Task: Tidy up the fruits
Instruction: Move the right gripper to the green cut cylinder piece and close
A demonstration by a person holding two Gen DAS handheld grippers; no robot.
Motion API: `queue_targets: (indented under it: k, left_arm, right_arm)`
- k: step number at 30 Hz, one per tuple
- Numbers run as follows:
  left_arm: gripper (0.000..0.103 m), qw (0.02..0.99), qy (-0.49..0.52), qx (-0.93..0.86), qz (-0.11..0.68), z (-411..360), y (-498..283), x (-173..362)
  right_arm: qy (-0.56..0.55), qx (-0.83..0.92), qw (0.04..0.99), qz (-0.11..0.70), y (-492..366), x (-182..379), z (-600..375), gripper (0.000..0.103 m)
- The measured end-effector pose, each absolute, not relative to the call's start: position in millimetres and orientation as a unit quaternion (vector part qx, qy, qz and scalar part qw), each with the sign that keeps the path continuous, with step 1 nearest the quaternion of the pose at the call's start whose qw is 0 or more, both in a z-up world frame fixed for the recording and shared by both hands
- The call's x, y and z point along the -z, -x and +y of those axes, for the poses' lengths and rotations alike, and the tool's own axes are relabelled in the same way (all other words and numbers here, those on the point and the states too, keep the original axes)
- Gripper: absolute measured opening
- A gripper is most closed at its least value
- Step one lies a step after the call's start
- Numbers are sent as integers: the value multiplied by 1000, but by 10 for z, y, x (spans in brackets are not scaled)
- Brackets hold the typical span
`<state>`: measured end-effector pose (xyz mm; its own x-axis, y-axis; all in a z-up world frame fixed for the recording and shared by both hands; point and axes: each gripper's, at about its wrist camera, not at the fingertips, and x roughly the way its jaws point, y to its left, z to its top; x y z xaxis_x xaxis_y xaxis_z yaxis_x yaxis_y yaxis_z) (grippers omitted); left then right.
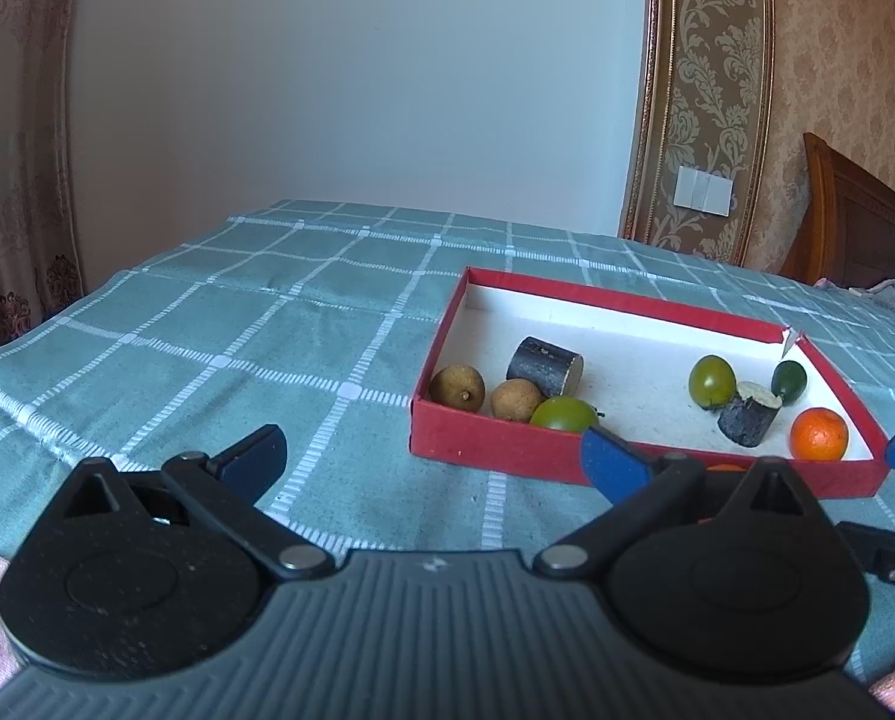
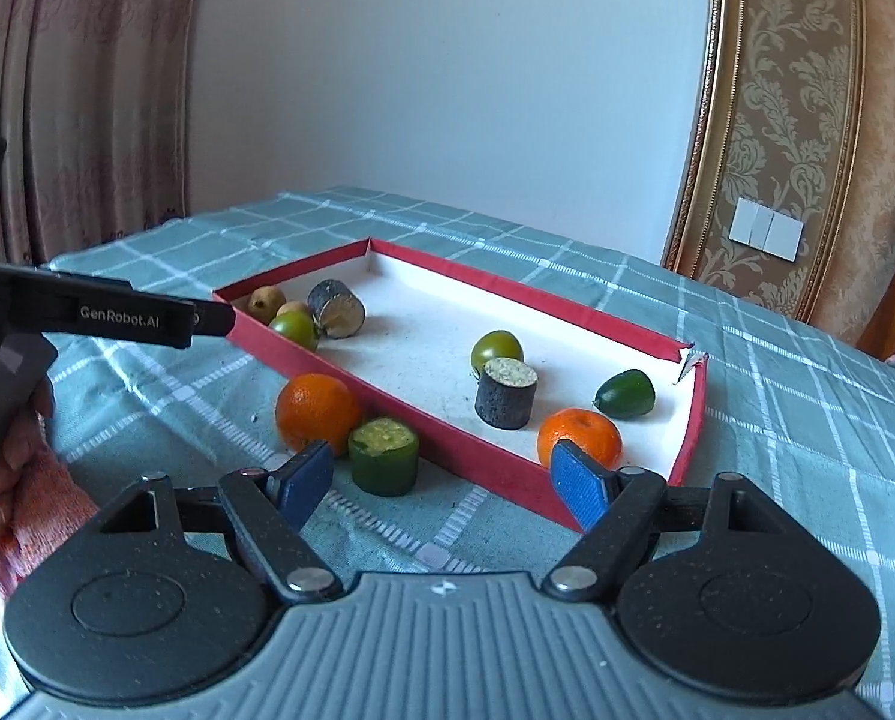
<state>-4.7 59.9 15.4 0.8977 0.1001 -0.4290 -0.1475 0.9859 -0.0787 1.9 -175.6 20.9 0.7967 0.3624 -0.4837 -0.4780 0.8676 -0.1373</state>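
A shallow red box (image 2: 447,445) with a white floor lies on the checked cloth. Inside are an orange (image 2: 579,435), two dark cylinders (image 2: 505,395), two green tomatoes (image 2: 496,348), a dark green fruit (image 2: 624,393) and two brown longans (image 1: 457,385). A second orange (image 2: 317,411) and a green cylinder (image 2: 383,455) sit on the cloth by the box's near wall. My right gripper (image 2: 444,483) is open just behind the green cylinder, touching nothing. My left gripper (image 1: 435,456) is open over bare cloth, short of the box's (image 1: 495,450) near wall.
The teal checked tablecloth (image 1: 237,330) covers the table, which ends at a white wall behind. A person's hand (image 2: 3,468) and reddish sleeve show at the left in the right wrist view. A wooden headboard (image 1: 855,228) stands at the far right.
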Motion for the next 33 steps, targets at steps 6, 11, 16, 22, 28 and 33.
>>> queue_targets:
  k: [6,11,16,22,28,33]
  left_arm:
    - [103,973,55,-62,217,599,44,-150]
    - [103,972,58,-62,218,602,45,-144]
    - [103,972,59,-60,218,608,43,-138]
    - [103,972,59,-60,218,609,44,-138]
    - [103,972,59,-60,219,608,43,-137]
    - [103,972,60,-60,219,609,42,-139]
  right_arm:
    - [144,-229,933,239,-69,-147,-1640,76]
    - [155,-240,922,261,-148,-92,-1543,56]
    - [155,-239,921,265,-197,-48,-1511,56]
    - [152,-241,920,270,-250,-25,-1492,54]
    - [152,-243,918,274,-310,-11,-1467,45]
    - [151,-253,914,279,-365,7,-1446,39]
